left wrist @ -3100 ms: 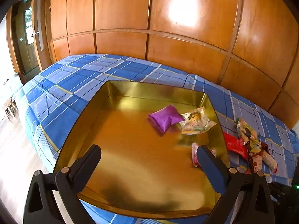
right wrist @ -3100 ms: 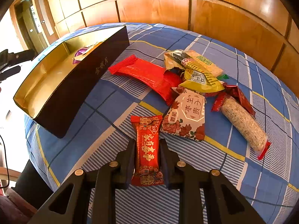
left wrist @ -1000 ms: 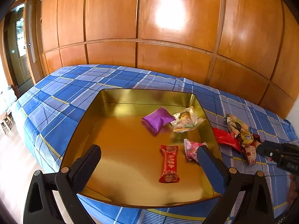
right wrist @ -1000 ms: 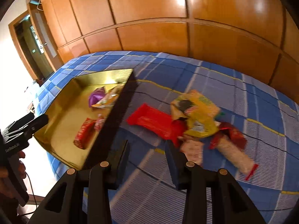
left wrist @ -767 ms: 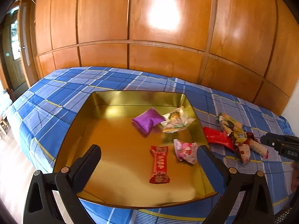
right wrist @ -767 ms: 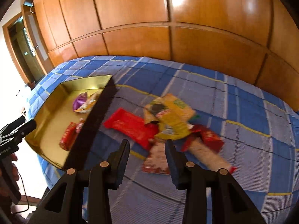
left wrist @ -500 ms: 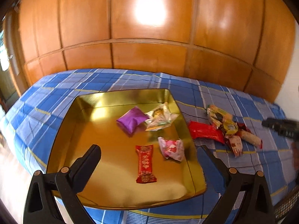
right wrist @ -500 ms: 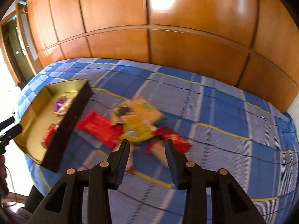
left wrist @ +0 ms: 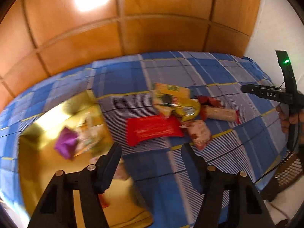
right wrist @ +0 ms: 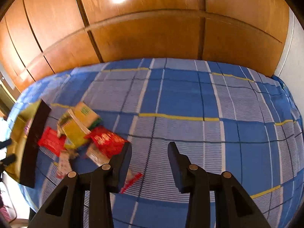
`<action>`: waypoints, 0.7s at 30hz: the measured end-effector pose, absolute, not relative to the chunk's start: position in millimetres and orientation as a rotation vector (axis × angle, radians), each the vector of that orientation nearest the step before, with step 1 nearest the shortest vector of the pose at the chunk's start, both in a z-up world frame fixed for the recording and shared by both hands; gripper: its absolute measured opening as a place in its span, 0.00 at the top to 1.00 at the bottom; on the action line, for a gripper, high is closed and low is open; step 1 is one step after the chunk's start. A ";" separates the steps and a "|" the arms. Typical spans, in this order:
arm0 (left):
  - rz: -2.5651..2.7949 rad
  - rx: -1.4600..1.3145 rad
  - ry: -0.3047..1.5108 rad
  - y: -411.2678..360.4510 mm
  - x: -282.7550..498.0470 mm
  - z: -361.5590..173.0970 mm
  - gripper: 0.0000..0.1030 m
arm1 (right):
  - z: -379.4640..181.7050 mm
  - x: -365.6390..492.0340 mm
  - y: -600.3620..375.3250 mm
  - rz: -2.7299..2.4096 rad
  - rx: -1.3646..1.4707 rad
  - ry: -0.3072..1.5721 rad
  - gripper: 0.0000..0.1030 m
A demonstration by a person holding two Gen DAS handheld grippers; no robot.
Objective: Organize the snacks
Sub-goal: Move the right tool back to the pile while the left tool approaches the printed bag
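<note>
Snacks [left wrist: 182, 112] lie heaped, red packet's [left wrist: 152, 128] length crosswise.

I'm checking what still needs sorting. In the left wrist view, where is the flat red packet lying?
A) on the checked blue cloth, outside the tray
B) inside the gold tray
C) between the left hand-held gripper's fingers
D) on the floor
A: the flat red packet lies on the checked blue cloth, to the right of the gold tray and beside the snack pile.
</note>
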State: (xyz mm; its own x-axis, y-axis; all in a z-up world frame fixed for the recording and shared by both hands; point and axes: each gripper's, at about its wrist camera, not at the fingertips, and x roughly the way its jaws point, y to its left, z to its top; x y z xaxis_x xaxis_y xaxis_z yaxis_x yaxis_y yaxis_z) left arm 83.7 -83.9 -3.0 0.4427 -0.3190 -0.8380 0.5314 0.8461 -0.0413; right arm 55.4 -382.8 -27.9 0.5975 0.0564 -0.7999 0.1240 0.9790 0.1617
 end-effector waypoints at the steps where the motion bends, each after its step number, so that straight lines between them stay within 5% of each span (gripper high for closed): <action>1: -0.546 0.246 0.992 -91.1 88.5 -5.0 0.37 | -27.0 55.0 -382.2 -0.025 0.220 0.932 0.62; 21: -0.573 0.163 1.227 -198.7 112.8 -79.1 0.43 | -18.3 56.3 -369.6 0.086 0.282 0.929 0.62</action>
